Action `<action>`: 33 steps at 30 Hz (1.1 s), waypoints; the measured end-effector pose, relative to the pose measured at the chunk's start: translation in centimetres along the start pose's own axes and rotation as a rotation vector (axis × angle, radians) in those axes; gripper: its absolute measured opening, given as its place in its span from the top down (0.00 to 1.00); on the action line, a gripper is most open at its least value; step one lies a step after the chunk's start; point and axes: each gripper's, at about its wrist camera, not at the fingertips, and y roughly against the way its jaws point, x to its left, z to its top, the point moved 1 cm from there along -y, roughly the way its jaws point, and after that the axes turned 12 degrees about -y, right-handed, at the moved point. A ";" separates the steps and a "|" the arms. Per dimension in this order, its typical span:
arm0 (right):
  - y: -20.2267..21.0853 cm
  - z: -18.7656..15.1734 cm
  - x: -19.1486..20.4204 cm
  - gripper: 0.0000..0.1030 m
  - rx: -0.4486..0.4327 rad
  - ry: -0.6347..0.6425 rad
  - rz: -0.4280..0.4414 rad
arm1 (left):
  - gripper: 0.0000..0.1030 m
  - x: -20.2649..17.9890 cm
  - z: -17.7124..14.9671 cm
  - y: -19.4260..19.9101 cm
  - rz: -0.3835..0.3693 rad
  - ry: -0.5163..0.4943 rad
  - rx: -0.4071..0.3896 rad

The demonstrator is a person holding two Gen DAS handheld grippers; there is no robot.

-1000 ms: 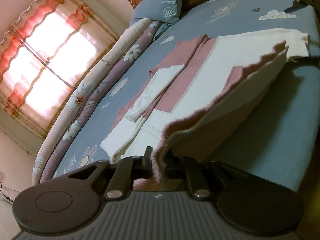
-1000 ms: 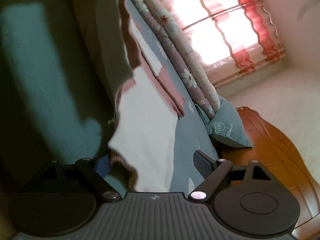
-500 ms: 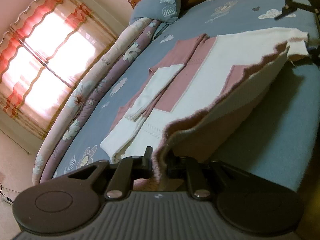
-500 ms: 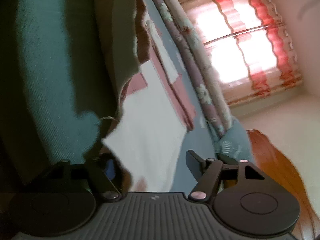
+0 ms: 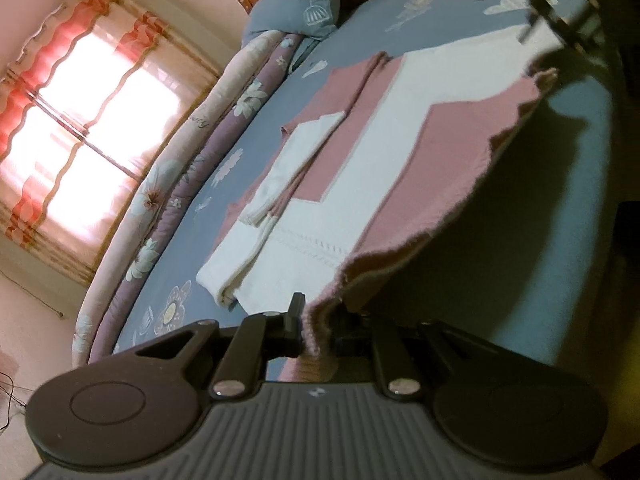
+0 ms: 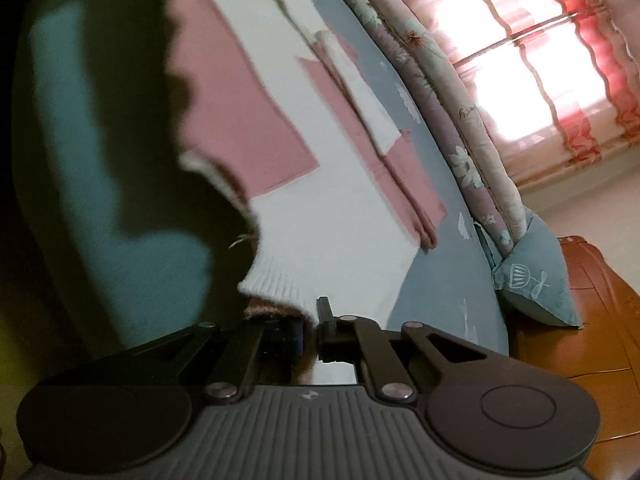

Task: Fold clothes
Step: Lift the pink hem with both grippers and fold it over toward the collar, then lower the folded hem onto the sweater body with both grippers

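The left hand-held gripper (image 5: 316, 330) is pinched tight on the fuzzy pink hem of the sweater (image 5: 360, 168), at 6 o'clock in its own view. From there the near edge lifts off the bed (image 5: 552, 240) and runs taut toward 2 o'clock, where the other gripper shows dark and blurred. The right hand-held gripper (image 6: 310, 330) has just been closing and now nips the white ribbed cuff or corner at 6 o'clock of its view, with pink knit bunched beneath. Holding both ends of one edge looks meant to keep that side straight, so it can be carried over the body of the garment as one flap.

The sweater is a soft, thick knit in pink and cream blocks with a scalloped, frayed-looking border; it sags between the grips rather than holding a line. The far sleeve already lies folded in at about 10 o'clock in the left view. Under it the blue sheet is smooth and printed with flowers. A rolled floral quilt (image 5: 192, 168) lies along the far side, and a blue pillow (image 5: 304, 4) sits at 12 o'clock.
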 end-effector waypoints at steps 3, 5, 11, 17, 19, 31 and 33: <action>0.1 1.2 -1.4 0.93 0.003 0.001 0.013 | 0.91 -0.5 0.1 0.0 0.011 -0.009 0.004; 0.1 1.9 -2.1 0.93 0.003 0.004 0.013 | 0.91 -0.4 0.1 -0.1 0.016 -0.002 0.005; -0.5 4.0 -4.1 0.93 -0.021 0.007 0.008 | 0.92 0.7 0.7 -0.9 0.022 -0.001 0.017; -1.8 5.5 -5.8 0.93 -0.058 0.022 -0.009 | 0.92 2.7 1.8 -2.4 0.033 -0.006 0.035; -2.6 6.0 -6.4 0.93 -0.072 0.027 -0.032 | 0.91 3.6 2.1 -3.2 0.037 0.006 0.047; -7.6 7.8 -8.6 0.93 -0.100 0.020 -0.069 | 0.91 6.3 3.1 -8.2 0.065 0.001 0.087; -8.3 8.1 -8.8 0.93 -0.102 0.023 -0.070 | 0.92 6.6 3.2 -8.9 0.066 -0.006 0.092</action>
